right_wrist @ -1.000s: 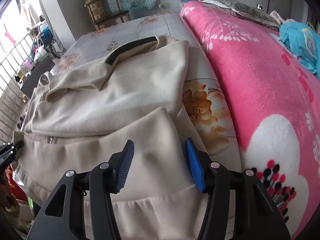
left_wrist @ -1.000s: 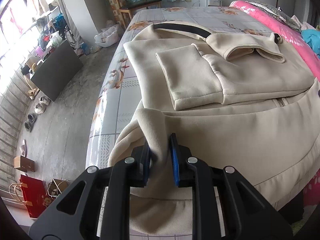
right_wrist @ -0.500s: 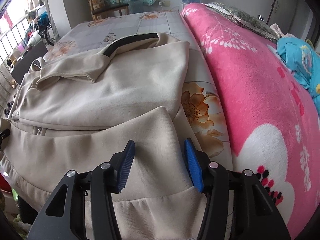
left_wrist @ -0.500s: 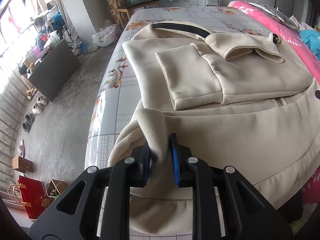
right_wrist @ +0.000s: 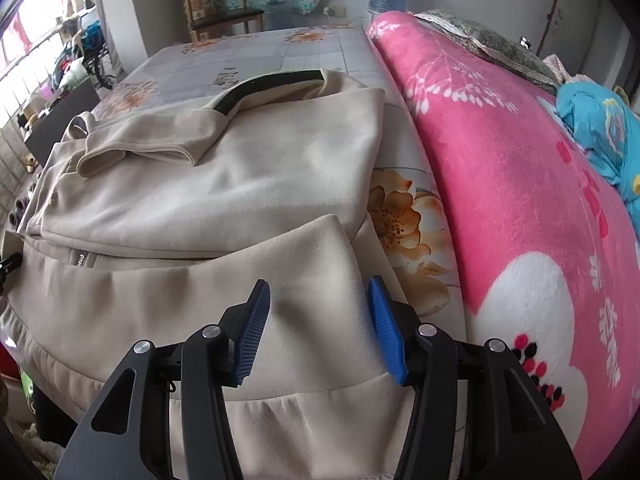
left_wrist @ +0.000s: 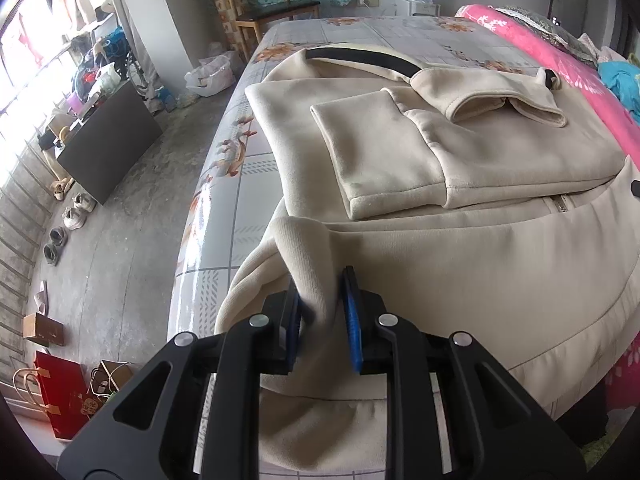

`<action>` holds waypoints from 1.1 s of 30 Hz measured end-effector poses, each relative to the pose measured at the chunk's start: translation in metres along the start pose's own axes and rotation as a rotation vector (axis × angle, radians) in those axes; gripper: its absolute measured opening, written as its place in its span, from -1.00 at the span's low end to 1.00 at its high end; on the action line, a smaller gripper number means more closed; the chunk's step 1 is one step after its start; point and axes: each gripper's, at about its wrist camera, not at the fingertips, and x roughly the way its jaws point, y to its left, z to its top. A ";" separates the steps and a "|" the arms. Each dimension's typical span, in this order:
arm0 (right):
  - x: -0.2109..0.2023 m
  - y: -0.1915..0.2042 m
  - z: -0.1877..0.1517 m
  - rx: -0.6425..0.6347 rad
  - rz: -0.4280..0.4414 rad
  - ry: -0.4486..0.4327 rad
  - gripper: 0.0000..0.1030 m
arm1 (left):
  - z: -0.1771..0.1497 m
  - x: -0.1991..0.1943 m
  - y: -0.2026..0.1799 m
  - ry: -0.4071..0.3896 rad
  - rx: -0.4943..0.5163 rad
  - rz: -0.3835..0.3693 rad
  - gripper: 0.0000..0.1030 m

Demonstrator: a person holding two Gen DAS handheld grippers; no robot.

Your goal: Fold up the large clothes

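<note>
garment: cream fleece zip jacket with black collar band (left_wrist: 460, 264) spread across floral grey bed sheet (left_wrist: 236, 216), hem over near edge | left gripper (left_wrist: 320, 308): jaws clamped on raised fold at jacket's left hem corner | right gripper (right_wrist: 318, 312): jaws apart, astride right hem, pads not pressing cloth | beside: pink floral blanket (right_wrist: 520, 184) along sheet's right edge

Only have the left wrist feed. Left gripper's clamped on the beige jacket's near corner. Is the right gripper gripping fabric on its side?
Observer: No, the right gripper is open. Its pads sit either side of the jacket fabric at the other near corner, not pinching it.
Operator: Any room on that side?
Observer: Yes. A strip of flowered sheet shows between the jacket's edge and the pink blanket.
</note>
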 end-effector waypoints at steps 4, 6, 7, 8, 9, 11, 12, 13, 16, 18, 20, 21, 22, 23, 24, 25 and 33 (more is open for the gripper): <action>0.002 -0.001 0.005 -0.020 0.025 -0.011 -0.03 | 0.000 -0.001 -0.001 0.004 -0.005 0.007 -0.61; 0.003 -0.003 0.008 -0.021 0.047 -0.021 -0.03 | 0.001 -0.001 0.000 0.007 -0.011 0.007 -0.61; 0.003 -0.003 0.010 -0.021 0.054 -0.025 -0.03 | 0.001 -0.001 0.000 0.009 -0.015 0.006 -0.61; 0.005 -0.004 0.011 -0.023 0.063 -0.029 -0.03 | 0.001 -0.001 0.000 0.011 -0.019 0.006 -0.61; 0.006 -0.004 0.012 -0.022 0.075 -0.031 -0.03 | 0.001 -0.001 0.000 0.012 -0.021 0.007 -0.61; 0.012 -0.007 0.013 -0.011 0.110 -0.019 -0.02 | 0.002 -0.001 -0.001 0.012 -0.021 0.012 -0.61; 0.015 -0.008 0.012 -0.007 0.118 -0.007 -0.02 | 0.001 -0.001 -0.001 0.012 -0.021 0.015 -0.61; 0.016 -0.009 0.010 -0.004 0.125 0.001 -0.03 | 0.001 -0.001 -0.002 0.012 -0.020 0.019 -0.61; 0.012 -0.010 0.003 -0.012 0.140 0.013 -0.02 | 0.002 0.000 -0.002 0.015 -0.021 0.025 -0.61; 0.007 -0.010 0.000 -0.025 0.147 0.021 -0.03 | 0.003 0.000 -0.002 0.018 -0.022 0.026 -0.61; 0.005 -0.010 -0.003 -0.044 0.145 0.030 -0.07 | 0.003 0.000 -0.002 0.021 -0.026 0.024 -0.61; 0.004 -0.010 -0.004 -0.056 0.132 0.035 -0.15 | 0.003 0.000 -0.002 0.022 -0.028 0.023 -0.61; 0.005 -0.010 -0.004 -0.067 0.119 0.038 -0.18 | 0.004 0.000 -0.002 0.023 -0.030 0.022 -0.61; 0.005 -0.009 -0.004 -0.075 0.108 0.038 -0.24 | 0.004 0.000 -0.002 0.024 -0.032 0.023 -0.60; 0.004 -0.009 -0.003 -0.079 0.101 0.037 -0.28 | 0.004 0.001 -0.002 0.024 -0.033 0.024 -0.60; 0.004 -0.007 -0.003 -0.088 0.085 0.033 -0.30 | 0.004 0.001 -0.003 0.024 -0.033 0.027 -0.60; -0.002 0.011 -0.006 -0.189 -0.016 0.016 -0.39 | 0.005 0.001 -0.006 0.026 -0.028 0.041 -0.60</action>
